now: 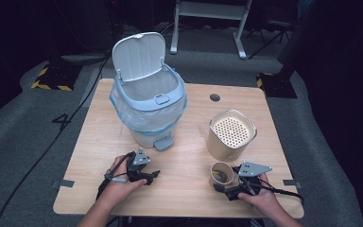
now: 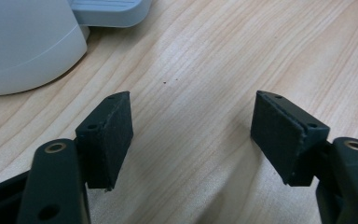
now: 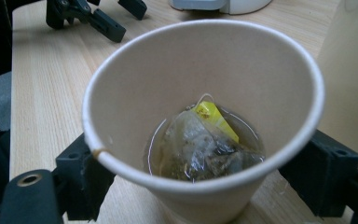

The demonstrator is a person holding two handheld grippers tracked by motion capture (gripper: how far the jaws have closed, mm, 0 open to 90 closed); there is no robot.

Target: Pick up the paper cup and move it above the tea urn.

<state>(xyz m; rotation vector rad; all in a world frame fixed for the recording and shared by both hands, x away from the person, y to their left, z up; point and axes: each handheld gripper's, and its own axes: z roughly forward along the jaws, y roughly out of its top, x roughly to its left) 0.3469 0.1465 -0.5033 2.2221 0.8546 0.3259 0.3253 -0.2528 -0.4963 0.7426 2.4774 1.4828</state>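
The paper cup (image 3: 200, 121) stands at the near right of the surface (image 1: 179, 184), between the jaws of the right tool (image 1: 238, 185), which are clenched on its sides. A used tea bag (image 3: 200, 144) sits in leftover tea, so a hard squeeze or a tilt could buckle the thin wall and spill it. The left tool (image 1: 139, 171) rests released, holding nothing. Behind stand a lined pedal bin (image 1: 149, 104), lid up, and a perforated-top canister (image 1: 230, 135). Grey carpet surrounds the surface in a dark room.
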